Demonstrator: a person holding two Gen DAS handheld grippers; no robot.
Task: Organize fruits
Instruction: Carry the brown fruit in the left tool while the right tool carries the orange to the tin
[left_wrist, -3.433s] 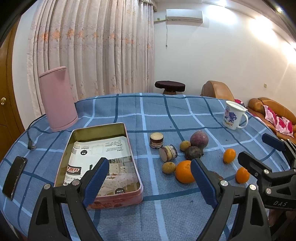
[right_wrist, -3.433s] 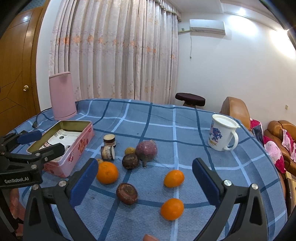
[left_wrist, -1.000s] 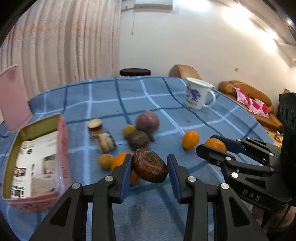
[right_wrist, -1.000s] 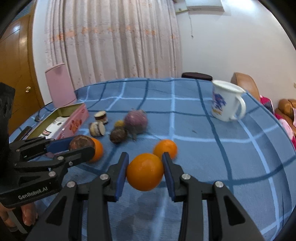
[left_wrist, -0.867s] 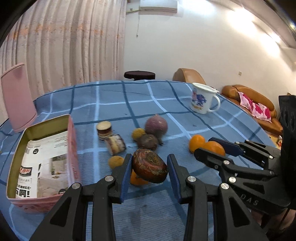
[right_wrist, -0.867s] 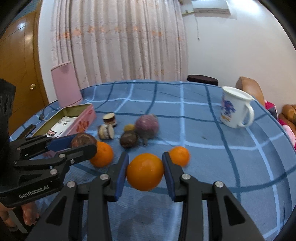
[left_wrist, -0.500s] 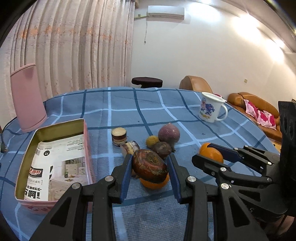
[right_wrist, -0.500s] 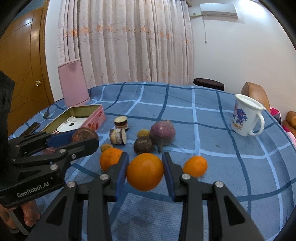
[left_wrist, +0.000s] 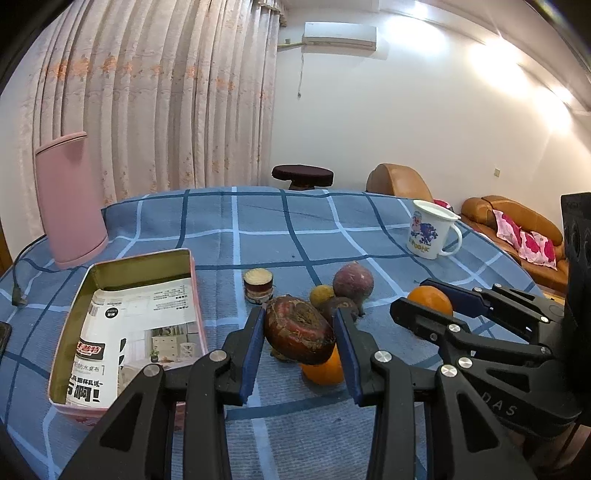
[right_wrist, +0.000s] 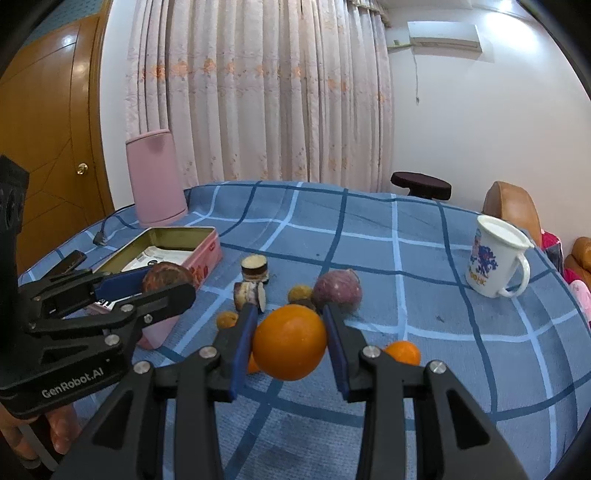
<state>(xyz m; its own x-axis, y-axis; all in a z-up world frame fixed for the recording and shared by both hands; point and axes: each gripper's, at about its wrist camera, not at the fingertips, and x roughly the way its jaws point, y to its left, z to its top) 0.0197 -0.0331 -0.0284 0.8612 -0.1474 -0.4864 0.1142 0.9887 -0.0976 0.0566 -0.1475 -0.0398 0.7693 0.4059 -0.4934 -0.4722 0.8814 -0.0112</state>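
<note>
Each fisheye sits close behind its own gripper, looking forward and slightly down across the table (left_wrist: 258, 218). Both views share the pink tin (left_wrist: 195, 295) (right_wrist: 207, 254) at ten o'clock and the mug (left_wrist: 430, 234) (right_wrist: 495, 266) at two o'clock.

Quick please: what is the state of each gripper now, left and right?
Left gripper: closed on the dark reddish-brown fruit, held above the table.
Right gripper: closed on an orange, also lifted.
</note>
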